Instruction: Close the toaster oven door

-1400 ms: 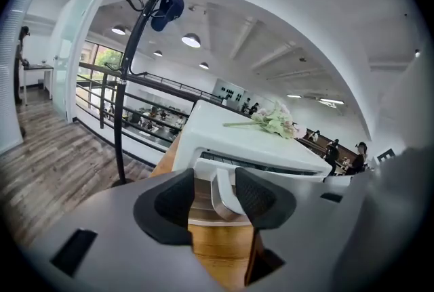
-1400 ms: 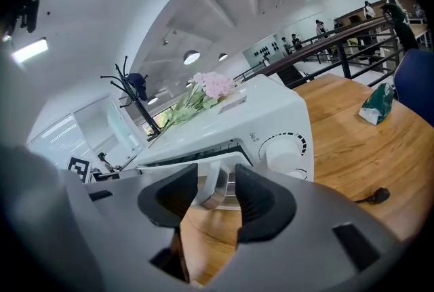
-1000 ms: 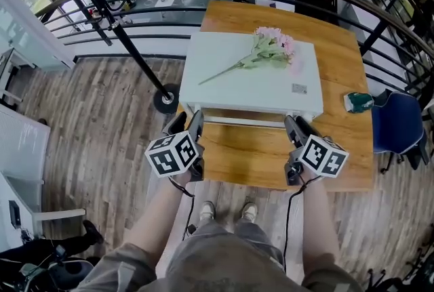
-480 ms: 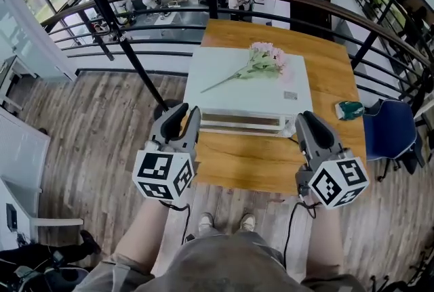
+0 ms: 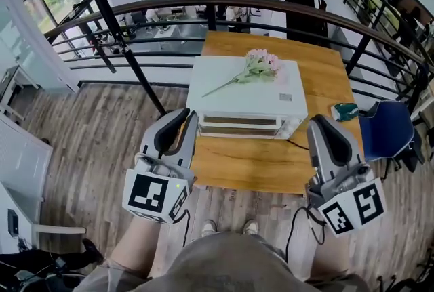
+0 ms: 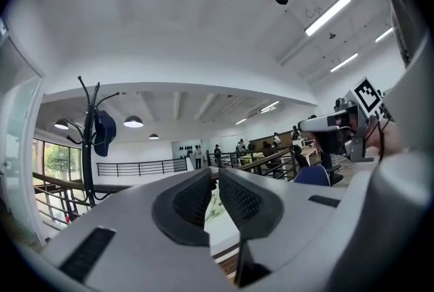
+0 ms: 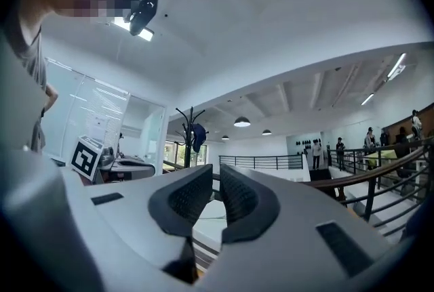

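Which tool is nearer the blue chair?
The right tool, on the blue chair's side of the table; the left tool is opposite. Both have just been closing, empty.

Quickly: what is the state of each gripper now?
Left grey gripper: shut, jaws just been closing, nothing between them.
Right grey gripper: shut, jaws just been closing, nothing between them.

Head camera facing steeply down onto the toaster oven [image 5: 234, 104] and wooden surface [image 5: 251, 162], left claw [image 6: 213, 179] and right claw [image 7: 215, 179] cameras close behind their tips, facing level, all sharing the coat stand [image 6: 88, 148]
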`<action>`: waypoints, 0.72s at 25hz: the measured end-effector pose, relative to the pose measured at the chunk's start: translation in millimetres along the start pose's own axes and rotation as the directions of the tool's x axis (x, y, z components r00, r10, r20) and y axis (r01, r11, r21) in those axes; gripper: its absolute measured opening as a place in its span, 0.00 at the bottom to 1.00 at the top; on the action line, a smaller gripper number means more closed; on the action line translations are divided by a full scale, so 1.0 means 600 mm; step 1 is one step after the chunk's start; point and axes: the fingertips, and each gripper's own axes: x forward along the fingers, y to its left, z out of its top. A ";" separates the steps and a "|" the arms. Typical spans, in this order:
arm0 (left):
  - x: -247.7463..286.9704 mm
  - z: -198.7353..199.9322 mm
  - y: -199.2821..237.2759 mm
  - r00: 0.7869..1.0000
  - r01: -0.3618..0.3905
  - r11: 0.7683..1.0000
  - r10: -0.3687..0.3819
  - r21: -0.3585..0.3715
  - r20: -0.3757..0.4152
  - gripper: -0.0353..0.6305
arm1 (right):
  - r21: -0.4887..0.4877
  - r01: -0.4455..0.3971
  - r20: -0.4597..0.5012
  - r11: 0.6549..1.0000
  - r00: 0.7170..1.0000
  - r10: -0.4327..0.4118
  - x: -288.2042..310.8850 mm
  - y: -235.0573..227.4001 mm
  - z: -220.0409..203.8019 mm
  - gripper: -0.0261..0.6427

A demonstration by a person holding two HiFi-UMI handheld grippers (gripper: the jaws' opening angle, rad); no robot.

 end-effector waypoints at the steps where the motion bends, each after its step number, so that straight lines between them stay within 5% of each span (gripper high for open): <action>1: -0.006 0.001 -0.005 1.000 0.008 1.000 -0.008 0.007 -0.001 0.12 | -0.016 0.000 0.002 1.000 1.000 0.000 -0.007 0.003 0.003 0.12; 14: -0.063 -0.043 -0.025 0.997 0.014 0.998 -0.010 0.056 -0.074 0.12 | -0.058 -0.010 -0.092 0.998 0.996 0.004 -0.054 0.029 -0.064 0.11; 18: -0.068 -0.071 -0.031 0.993 0.012 1.000 -0.010 0.017 -0.114 0.12 | -0.052 -0.023 -0.153 0.998 0.988 0.015 -0.056 0.039 -0.106 0.11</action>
